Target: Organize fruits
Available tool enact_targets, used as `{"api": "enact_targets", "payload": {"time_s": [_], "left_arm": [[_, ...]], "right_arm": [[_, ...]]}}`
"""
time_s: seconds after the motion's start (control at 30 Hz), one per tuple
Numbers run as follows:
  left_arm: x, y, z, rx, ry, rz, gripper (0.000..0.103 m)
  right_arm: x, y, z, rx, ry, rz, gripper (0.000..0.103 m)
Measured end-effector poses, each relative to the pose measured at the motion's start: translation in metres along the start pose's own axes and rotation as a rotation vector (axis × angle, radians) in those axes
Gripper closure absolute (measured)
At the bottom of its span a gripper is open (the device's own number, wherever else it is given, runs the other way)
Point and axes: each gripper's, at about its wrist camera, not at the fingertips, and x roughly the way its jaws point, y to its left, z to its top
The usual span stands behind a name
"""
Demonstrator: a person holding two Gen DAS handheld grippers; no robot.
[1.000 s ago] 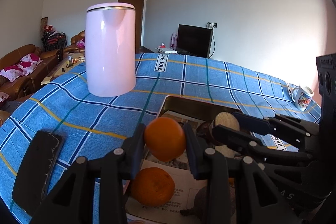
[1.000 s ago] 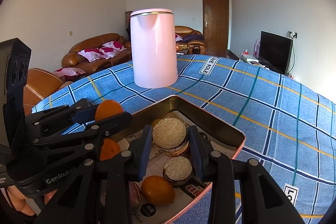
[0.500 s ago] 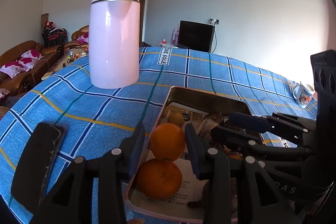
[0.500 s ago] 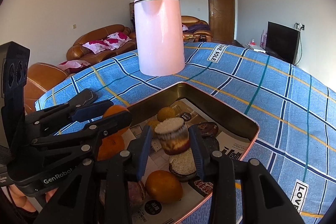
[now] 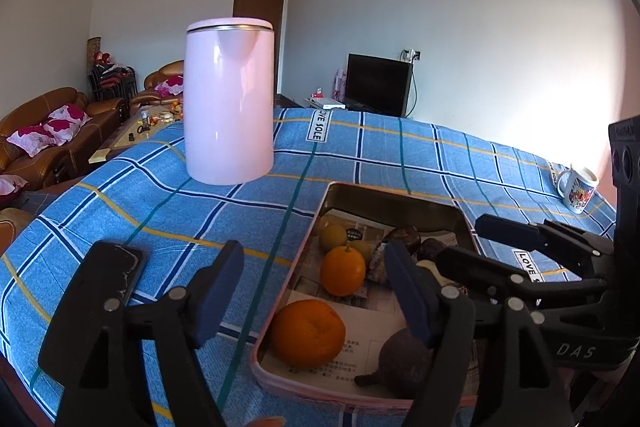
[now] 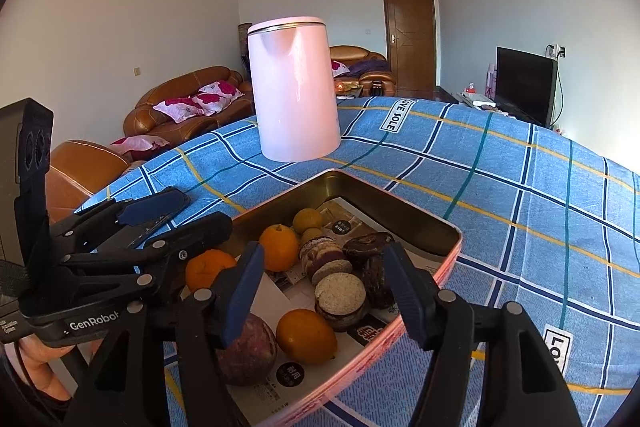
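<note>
Left gripper (image 5: 316, 291) is hanging with jaws apart, gripping nothing, over the tray's (image 5: 384, 195) near-left rim. Right gripper (image 6: 324, 291) is likewise spread wide above the stacked cakes (image 6: 340, 291). Oranges (image 5: 343, 270) are sitting inside the tray; pink kettle (image 5: 230, 103) is standing at 11 o'clock.

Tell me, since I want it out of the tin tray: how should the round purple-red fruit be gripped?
Grip the round purple-red fruit across its widest middle, coming from above: the tin tray wall and an orange fruit crowd its sides.
</note>
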Motion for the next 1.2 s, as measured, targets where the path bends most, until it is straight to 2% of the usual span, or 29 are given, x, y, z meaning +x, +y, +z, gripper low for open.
{"api": "enact_targets", "payload": {"time_s": [0.2, 0.5, 0.77, 1.2], "left_arm": [[-0.012, -0.007, 0.002, 0.014, -0.029, -0.005, 0.011], [-0.025, -0.018, 0.004, 0.034, -0.046, -0.012, 0.003], [-0.032, -0.031, 0.003, 0.054, -0.049, -0.03, 0.0], [-0.039, -0.04, 0.002, 0.068, -0.034, -0.038, 0.0]], "right_arm": [[-0.025, -0.002, -0.001, -0.001, -0.046, -0.054, 0.032], [-0.06, -0.014, -0.011, 0.024, -0.098, -0.099, 0.029], [-0.091, -0.026, -0.019, 0.05, -0.138, -0.156, 0.024], [-0.118, -0.021, -0.027, 0.034, -0.174, -0.192, 0.019]]}}
